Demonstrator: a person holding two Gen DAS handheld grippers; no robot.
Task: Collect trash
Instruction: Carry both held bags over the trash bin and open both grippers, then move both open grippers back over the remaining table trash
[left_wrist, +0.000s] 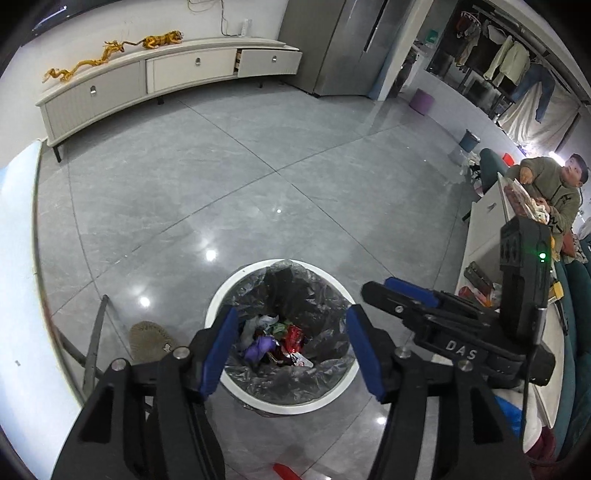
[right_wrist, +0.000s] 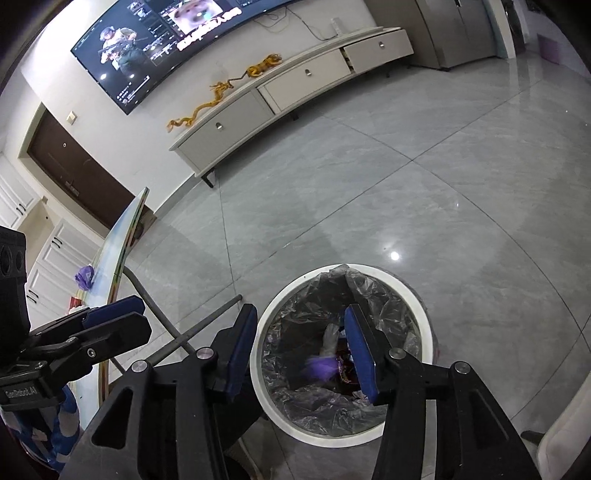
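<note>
Left gripper spread wide and empty above my white trash bin, right gripper equally agape over it, purple wrapper and red packet down inside the grey liner

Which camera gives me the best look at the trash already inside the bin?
The left wrist view: it looks straight down into the bin, so the trash shows sharp between the open left tool. The right wrist view shows it blurred and partly hidden behind a finger of the open right tool.
</note>
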